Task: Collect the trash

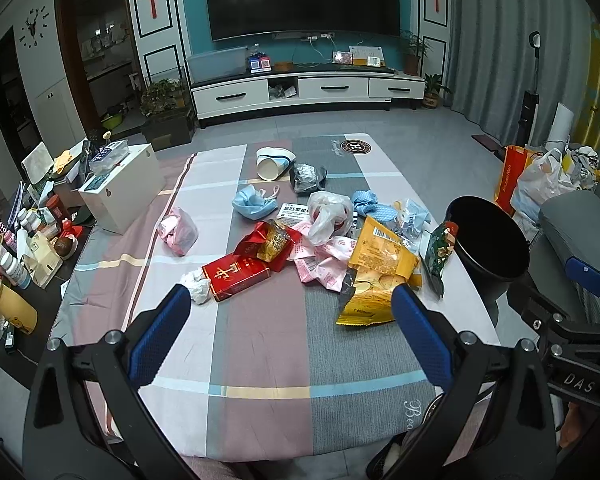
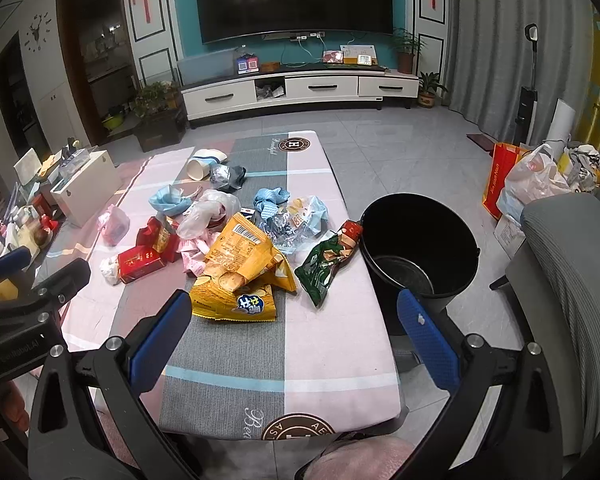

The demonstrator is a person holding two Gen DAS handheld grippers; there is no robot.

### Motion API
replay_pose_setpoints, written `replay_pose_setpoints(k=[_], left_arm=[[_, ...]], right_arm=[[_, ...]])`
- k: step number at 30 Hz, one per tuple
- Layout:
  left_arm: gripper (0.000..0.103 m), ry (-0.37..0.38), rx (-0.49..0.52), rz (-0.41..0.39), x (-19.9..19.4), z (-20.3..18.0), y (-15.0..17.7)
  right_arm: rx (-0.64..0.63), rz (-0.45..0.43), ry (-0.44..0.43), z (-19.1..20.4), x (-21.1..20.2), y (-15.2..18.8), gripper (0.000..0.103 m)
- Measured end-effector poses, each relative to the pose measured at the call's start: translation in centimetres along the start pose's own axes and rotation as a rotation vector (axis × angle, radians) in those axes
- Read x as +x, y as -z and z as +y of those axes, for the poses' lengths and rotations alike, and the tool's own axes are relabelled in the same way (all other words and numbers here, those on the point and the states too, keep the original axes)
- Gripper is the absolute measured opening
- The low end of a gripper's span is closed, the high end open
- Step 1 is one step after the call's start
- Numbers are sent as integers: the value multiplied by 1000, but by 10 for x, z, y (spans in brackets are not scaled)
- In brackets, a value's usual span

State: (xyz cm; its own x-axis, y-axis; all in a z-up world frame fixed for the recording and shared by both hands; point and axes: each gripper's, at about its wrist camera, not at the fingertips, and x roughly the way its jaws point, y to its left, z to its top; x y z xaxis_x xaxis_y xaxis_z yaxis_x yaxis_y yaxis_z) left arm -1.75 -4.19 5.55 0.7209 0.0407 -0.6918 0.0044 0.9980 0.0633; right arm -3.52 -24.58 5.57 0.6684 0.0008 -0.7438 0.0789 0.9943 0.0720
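Trash lies heaped mid-table: a yellow chip bag point(image 2: 240, 276), a green snack wrapper point(image 2: 328, 262), a red carton point(image 1: 236, 278), pink wrappers point(image 1: 324, 264), a blue face mask point(image 1: 252, 204), a clear plastic bag point(image 1: 328, 216) and a tipped paper cup point(image 1: 274, 164). A black bucket point(image 2: 418, 246) stands on the floor by the table's right edge, seemingly nothing inside. My left gripper point(image 1: 290, 302) hovers open over the near tablecloth, short of the red carton. My right gripper point(image 2: 294, 308) hangs open just before the yellow bag. Both hold nothing.
A white box point(image 1: 120, 190) and several bottles and jars point(image 1: 16, 248) crowd the table's left side. A grey chair point(image 2: 572, 280) sits at the right, with filled bags point(image 2: 532, 184) on the floor behind it. A TV cabinet point(image 1: 308, 90) lines the far wall.
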Motion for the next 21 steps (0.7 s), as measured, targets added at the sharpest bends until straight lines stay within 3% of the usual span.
replay_pose_setpoints(k=[21], left_arm=[[100, 3, 6, 7, 2, -3, 2]], right_arm=[[1, 2, -2, 0, 0, 0, 100]])
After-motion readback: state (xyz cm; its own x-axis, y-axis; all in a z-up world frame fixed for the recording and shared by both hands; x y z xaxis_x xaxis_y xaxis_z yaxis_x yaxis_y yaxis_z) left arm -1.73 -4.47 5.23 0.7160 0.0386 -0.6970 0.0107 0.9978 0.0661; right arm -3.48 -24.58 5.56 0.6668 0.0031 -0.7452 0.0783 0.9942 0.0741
